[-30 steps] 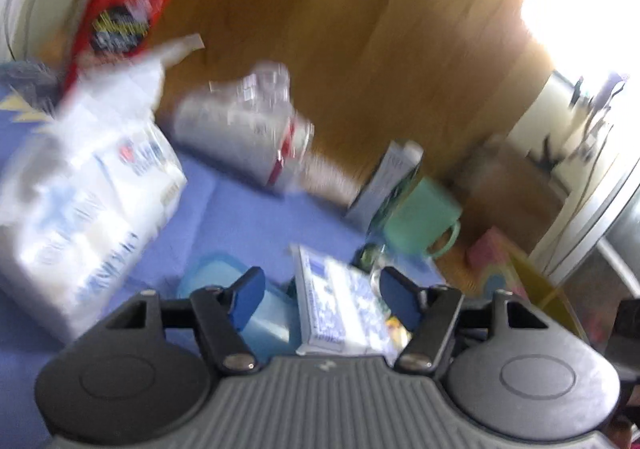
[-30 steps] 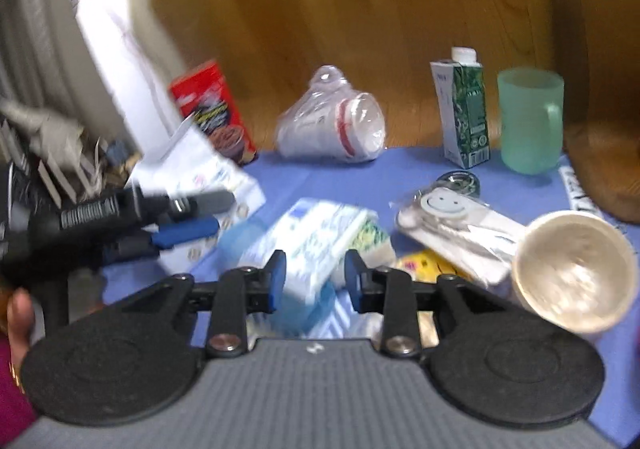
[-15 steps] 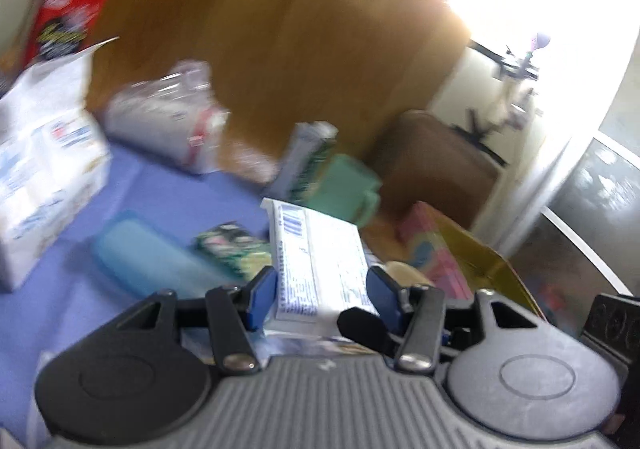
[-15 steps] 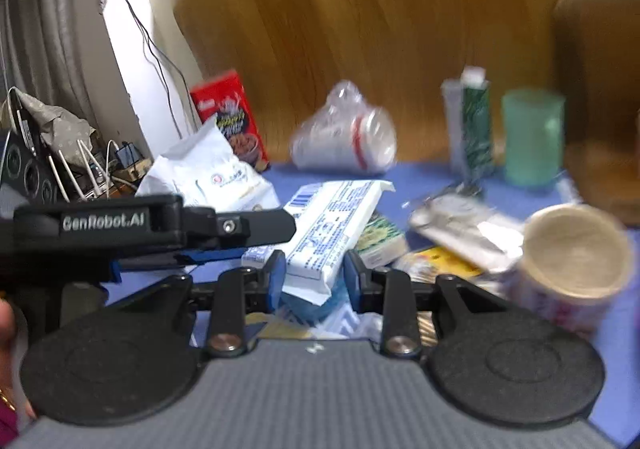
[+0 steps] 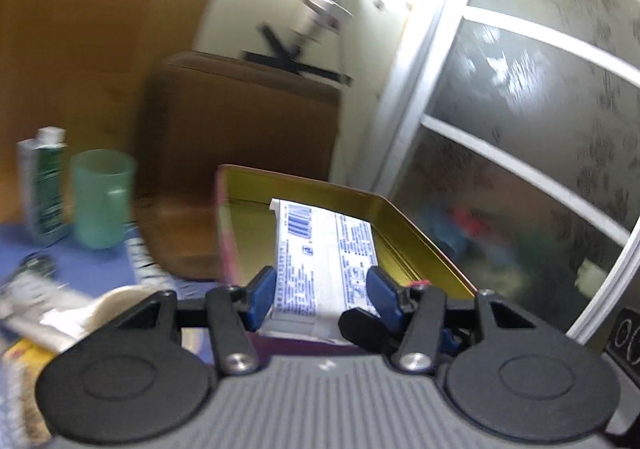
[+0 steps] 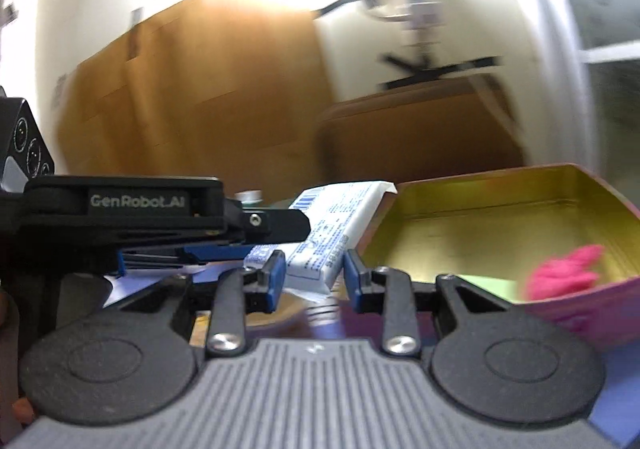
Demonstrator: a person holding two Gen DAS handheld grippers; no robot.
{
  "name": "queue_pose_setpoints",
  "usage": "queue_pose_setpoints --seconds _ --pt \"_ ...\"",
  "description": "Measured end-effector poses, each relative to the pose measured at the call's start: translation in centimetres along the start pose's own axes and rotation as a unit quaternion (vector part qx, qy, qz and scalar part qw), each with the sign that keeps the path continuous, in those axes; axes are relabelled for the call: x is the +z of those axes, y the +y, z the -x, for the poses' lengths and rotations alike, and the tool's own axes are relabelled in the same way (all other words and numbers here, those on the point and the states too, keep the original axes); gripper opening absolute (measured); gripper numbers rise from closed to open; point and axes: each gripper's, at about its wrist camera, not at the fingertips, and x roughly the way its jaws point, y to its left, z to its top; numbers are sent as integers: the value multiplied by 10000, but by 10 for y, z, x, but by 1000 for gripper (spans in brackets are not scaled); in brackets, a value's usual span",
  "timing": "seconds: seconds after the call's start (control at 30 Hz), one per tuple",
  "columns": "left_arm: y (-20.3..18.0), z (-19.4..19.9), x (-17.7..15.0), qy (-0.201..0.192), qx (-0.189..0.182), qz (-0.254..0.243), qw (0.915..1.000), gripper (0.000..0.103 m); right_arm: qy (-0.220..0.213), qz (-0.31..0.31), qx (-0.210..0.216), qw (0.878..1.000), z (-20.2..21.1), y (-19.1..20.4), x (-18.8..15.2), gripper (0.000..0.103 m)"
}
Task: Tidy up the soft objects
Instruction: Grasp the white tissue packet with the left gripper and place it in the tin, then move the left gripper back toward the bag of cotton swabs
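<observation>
Tissue pack (image 5: 326,261) | left claw (image 5: 322,289) clamped on it | right claw (image 6: 314,275) clamped on same pack | above gold-lined tin (image 6: 480,217)

Left gripper (image 5: 322,295) went from open jaws over the packet (image 5: 326,249) lying on the cloth to clamped on it and lifted; jaws have just been closing, packet between the pads. Right gripper (image 6: 314,275) now has the packet's (image 6: 334,227) near end between its fingers too. Both views swung right: red box, white bag and cup sleeve are gone from frame, carton (image 5: 42,185) and mug (image 5: 102,203) slid to the left edge. Tin (image 6: 500,225) now fills lower right, packet's far end at its rim.
</observation>
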Motion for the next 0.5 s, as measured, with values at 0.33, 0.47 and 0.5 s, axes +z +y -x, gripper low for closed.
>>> queue_pose_setpoints --seconds 0.33,0.47,0.5 --pt "-13 -46 -5 89 728 -481 9961 61 235 -239 -464 9984 -72 -52 2 37" --pt "-17 -3 -15 -157 542 -650 9963 62 43 -146 -383 9991 -53 -51 -2 37" --pt "-16 7 -18 -186 502 -657 9964 62 19 -159 -355 9992 -45 -51 -3 37"
